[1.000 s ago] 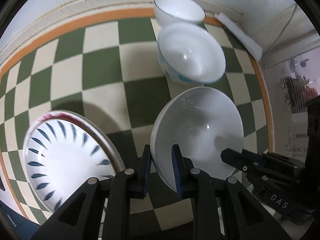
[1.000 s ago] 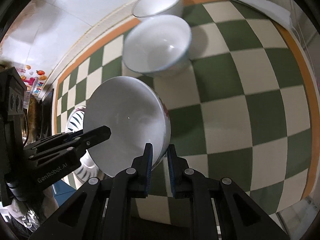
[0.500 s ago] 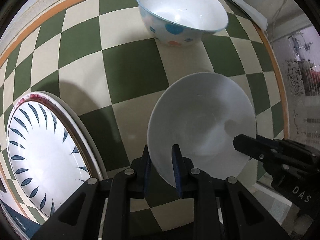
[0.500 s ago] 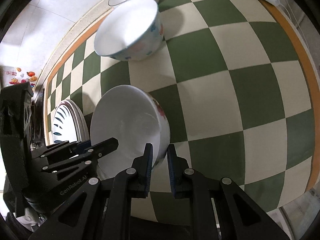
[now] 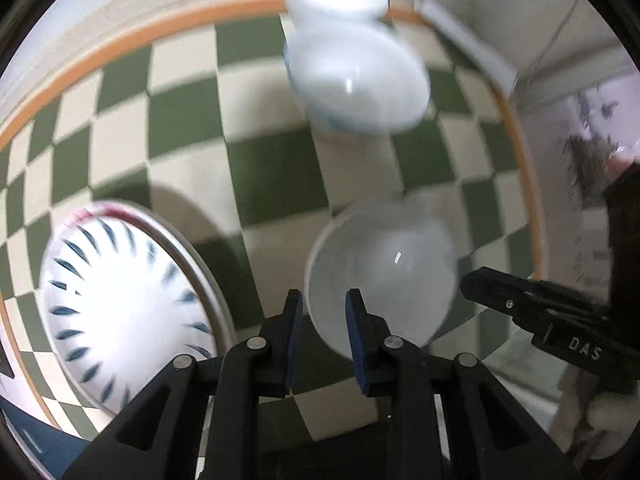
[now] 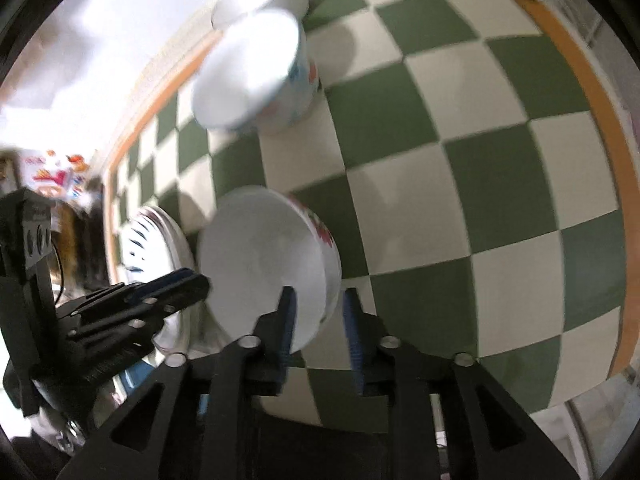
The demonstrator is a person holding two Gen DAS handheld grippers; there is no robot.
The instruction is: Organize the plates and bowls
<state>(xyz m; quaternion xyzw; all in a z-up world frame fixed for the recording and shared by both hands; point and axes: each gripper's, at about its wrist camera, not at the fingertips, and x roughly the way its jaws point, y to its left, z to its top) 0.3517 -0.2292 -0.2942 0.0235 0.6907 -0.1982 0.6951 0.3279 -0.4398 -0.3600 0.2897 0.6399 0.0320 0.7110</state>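
Both grippers' jaws are opening around the white bowl, left gripper and right gripper straddling opposite rims; motion blur is smearing the far bowls.

You have lots of open checkered counter on the right side, where a gripper can pass. In front, a big white bowl sits close, and behind it two more bowls stand together near the wall. On the left, the striped plates block the way, with a bare strip of counter between them and the big white bowl.
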